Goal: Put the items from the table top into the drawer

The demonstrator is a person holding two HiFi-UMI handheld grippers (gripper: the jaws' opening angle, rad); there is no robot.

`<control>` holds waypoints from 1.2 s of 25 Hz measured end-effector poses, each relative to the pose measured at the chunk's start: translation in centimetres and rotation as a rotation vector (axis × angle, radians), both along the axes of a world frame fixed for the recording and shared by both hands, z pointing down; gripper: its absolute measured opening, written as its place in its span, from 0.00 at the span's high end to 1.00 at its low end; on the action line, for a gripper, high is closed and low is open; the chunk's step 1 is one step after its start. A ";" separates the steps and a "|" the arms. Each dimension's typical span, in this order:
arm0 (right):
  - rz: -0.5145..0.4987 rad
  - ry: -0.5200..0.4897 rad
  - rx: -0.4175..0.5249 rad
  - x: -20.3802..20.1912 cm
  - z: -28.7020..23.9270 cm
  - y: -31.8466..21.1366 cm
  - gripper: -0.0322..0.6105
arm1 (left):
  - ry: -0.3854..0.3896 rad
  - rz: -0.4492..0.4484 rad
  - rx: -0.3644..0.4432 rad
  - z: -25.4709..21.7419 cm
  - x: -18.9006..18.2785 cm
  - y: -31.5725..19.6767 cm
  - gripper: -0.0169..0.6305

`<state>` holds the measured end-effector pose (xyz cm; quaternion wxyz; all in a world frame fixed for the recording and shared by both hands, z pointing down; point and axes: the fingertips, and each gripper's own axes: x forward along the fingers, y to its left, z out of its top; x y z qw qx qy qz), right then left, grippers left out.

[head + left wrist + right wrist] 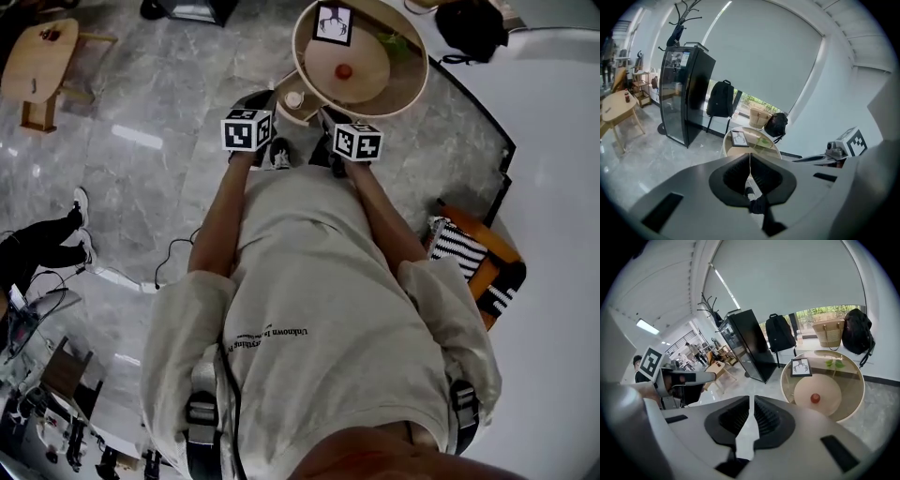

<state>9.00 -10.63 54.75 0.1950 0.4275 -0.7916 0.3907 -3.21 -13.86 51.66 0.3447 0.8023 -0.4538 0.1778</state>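
A round glass-topped table (419,86) stands ahead of me, with a red ball (344,70) on its wooden lower shelf. On the glass lie a framed picture (333,23) and a green leaf (392,40). A small wooden part holding a white round thing (294,99) juts from the table's near edge. My left gripper (265,97) and right gripper (329,115) hover side by side just short of that edge. The left gripper (750,157) is shut and empty. The right gripper (751,401) is shut with nothing in it, the red ball (815,398) well beyond it.
A tall black cabinet (686,93) with a backpack (721,98) beside it stands behind the table. A black bag (469,28) and a woven basket (828,333) sit by the window. A wooden side table (37,61) is far left, a striped seat (473,253) to my right.
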 end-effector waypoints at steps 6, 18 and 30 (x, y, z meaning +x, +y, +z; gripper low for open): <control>0.000 0.057 -0.010 1.8 -0.4 1.4 0.89 | -0.012 0.067 -0.005 0.0 2.3 0.8 0.94; 0.052 0.095 0.037 3.5 -0.2 2.8 0.89 | -0.050 0.129 -0.039 2.0 3.5 2.6 0.94; 0.077 0.081 0.082 4.7 -1.0 1.7 0.90 | -0.085 0.185 -0.024 1.9 4.9 2.1 0.94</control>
